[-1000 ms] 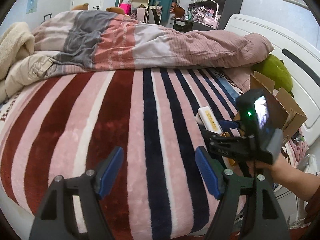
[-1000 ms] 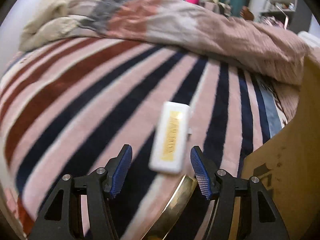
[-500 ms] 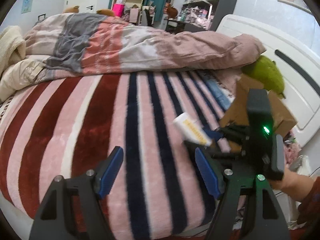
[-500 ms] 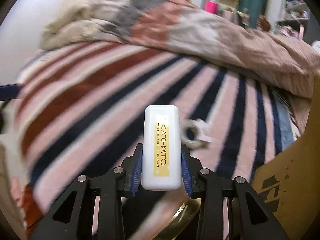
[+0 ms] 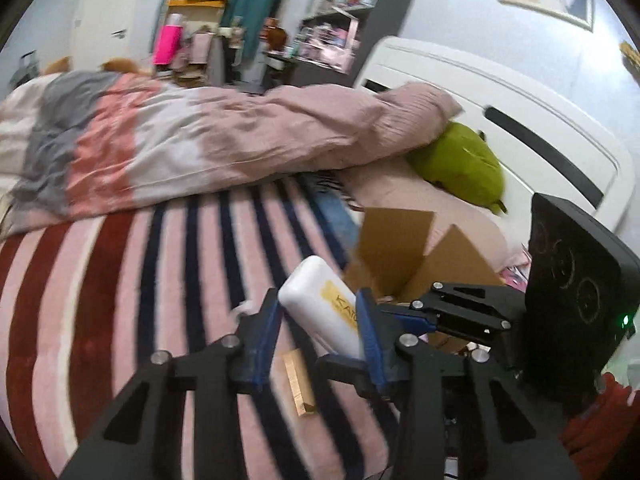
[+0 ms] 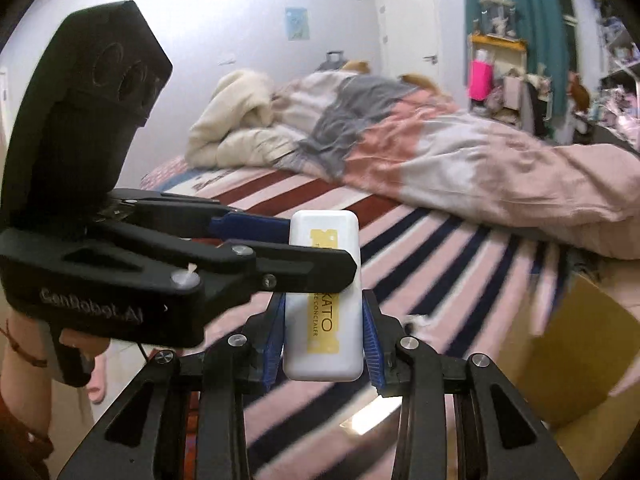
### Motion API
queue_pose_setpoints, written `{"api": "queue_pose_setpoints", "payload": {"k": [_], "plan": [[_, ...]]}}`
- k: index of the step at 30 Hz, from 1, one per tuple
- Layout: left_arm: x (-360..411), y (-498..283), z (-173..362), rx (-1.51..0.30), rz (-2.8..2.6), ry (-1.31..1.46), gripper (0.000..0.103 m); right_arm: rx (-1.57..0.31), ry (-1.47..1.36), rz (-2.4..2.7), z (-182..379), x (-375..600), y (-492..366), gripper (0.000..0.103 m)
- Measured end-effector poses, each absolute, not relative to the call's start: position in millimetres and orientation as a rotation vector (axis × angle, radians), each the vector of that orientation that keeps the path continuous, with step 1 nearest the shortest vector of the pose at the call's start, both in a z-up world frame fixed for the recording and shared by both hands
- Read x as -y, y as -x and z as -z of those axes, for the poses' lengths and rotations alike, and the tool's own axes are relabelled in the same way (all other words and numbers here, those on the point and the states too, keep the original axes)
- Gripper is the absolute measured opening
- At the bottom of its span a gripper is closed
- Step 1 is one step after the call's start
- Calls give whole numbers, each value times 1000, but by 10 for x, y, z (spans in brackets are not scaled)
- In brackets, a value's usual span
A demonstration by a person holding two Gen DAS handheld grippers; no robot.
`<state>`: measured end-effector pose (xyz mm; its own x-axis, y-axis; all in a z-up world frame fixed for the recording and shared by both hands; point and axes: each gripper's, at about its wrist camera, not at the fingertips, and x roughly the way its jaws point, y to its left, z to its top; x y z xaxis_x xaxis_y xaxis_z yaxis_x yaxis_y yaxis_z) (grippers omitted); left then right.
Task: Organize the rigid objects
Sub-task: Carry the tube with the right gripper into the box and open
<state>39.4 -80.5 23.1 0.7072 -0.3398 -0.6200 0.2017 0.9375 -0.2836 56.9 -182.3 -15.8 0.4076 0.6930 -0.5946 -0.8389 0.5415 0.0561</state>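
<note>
A white rectangular case with a yellow KATO-KATO label (image 6: 323, 300) is held above the striped bed. My right gripper (image 6: 323, 342) is shut on its lower part. My left gripper (image 5: 318, 330) has closed in around the same case (image 5: 322, 306) from the side, its blue pads against it. In the right wrist view the left gripper (image 6: 288, 240) crosses in front of the case's upper half. In the left wrist view the right gripper (image 5: 404, 320) reaches in from the right.
An open cardboard box (image 5: 404, 256) (image 6: 568, 356) stands on the bed at the right. A gold bar-shaped object (image 5: 298, 382) and a small white ring (image 6: 416, 320) lie on the striped blanket (image 5: 120, 280). A crumpled duvet (image 5: 180, 148) and a green plush (image 5: 460, 164) lie behind.
My right gripper lifted the case off the blanket and turned left. My left gripper swung right and closed from wide open onto the same case.
</note>
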Motion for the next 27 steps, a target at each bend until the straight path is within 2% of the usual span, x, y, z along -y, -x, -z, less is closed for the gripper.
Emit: {"api": "queue_pose_setpoints", "payload": {"k": [8,16,20,27], "plan": [[1644,-932,-241,-796,424,111,35,-666,173,-839,108,2625,-939,31],[1988,-1165,-23,-941,417,26,37,-826,156,-754,265,2908,-1190,31],[1878,-1072,-32,-928,388,30,54,-845,149,-753,289,2962,-1198,31],[1296,-719,-342,-803,250,82,71,-790,178,-784,162,2835,-1052,32]]}}
